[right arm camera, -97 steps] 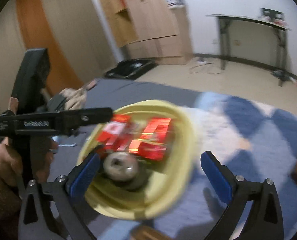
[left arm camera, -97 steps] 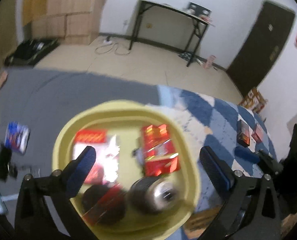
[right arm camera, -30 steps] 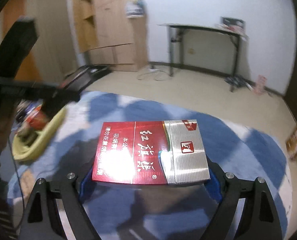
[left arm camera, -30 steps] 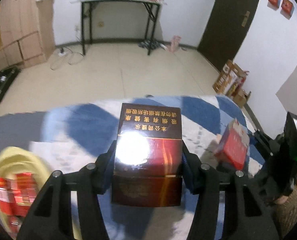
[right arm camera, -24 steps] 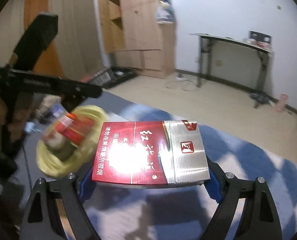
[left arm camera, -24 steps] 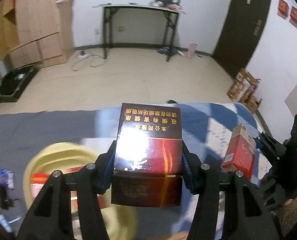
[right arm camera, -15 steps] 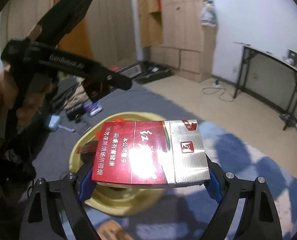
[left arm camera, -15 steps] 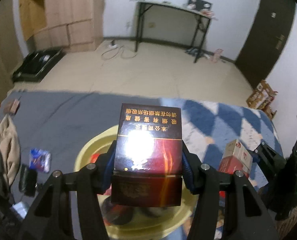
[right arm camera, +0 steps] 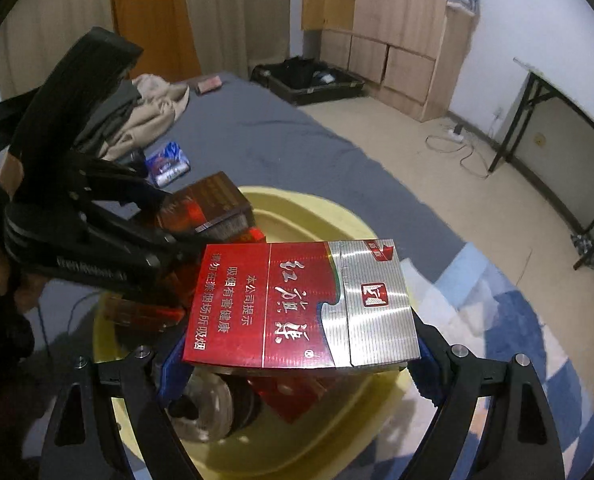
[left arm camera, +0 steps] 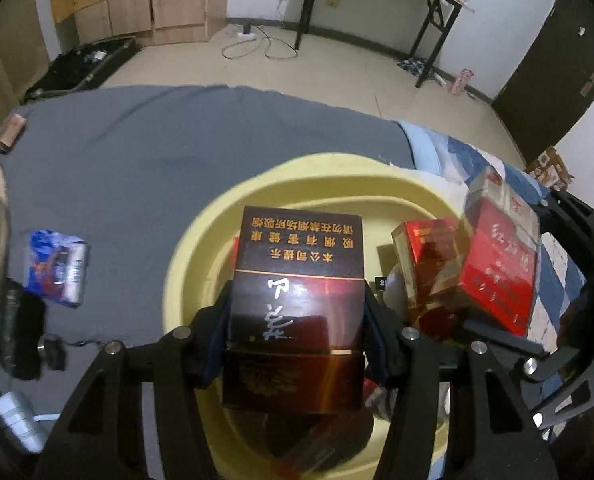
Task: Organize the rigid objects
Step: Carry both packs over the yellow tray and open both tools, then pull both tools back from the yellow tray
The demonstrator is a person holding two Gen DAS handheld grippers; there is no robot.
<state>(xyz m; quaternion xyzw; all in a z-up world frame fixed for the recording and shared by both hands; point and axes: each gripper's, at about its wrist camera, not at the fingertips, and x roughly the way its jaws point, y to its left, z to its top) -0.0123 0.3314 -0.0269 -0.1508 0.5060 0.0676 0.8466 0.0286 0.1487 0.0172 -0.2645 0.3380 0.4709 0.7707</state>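
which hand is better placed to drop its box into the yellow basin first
Likely the left. The left hand-held gripper holds its dark brown box over the middle of the yellow basin, while the right hand-held gripper holds its red and silver box nearer the rim.

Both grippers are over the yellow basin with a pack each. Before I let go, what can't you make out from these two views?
- Basin floor, left wrist view: hidden by the dark brown pack in the left gripper.
- Same floor, right wrist view: covered by the red and silver pack in the right gripper; only a round metal item peeks out, kind unclear.
- Red boxes in the basin: blurred, count unclear.
- Gap between packs and contents: not judgeable.
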